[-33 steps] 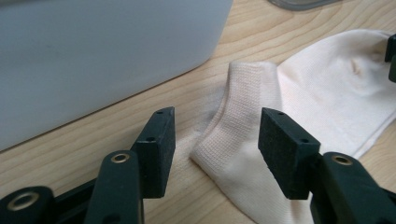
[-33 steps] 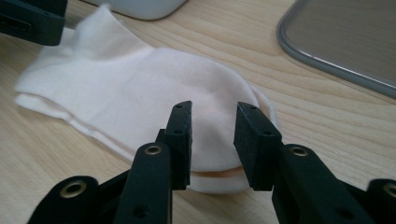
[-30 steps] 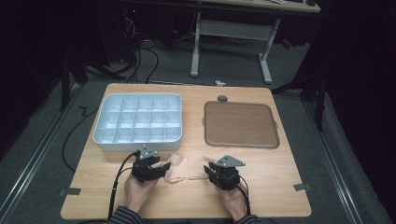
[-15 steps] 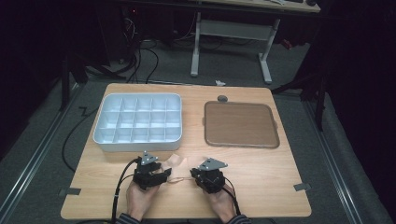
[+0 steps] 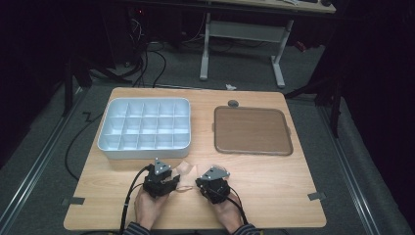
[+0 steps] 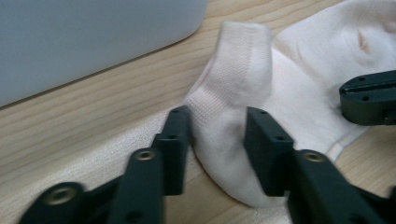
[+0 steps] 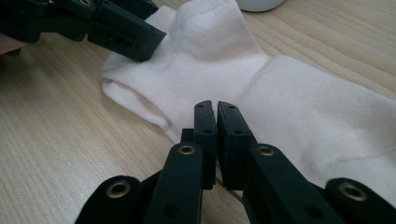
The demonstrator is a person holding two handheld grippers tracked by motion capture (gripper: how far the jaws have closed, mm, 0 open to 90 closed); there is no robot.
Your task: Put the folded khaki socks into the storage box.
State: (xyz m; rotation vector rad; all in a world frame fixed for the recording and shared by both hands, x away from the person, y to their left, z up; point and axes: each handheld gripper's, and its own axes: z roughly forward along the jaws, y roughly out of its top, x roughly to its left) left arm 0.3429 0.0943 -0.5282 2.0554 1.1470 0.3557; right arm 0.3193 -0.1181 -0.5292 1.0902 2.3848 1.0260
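A pale pink sock (image 5: 182,172) lies crumpled on the wooden surface (image 5: 274,181), low in the frame and just left of centre, in front of a white compartment tray (image 5: 145,128). The left claw (image 6: 217,135) has just been closing; its jaws straddle a raised fold of the sock and press against it. The right claw (image 7: 215,122) has just clenched, jaws almost together, pinching the sock's edge. In the high view both claws sit side by side at the sock. A brown tray (image 5: 252,130) lies at right.
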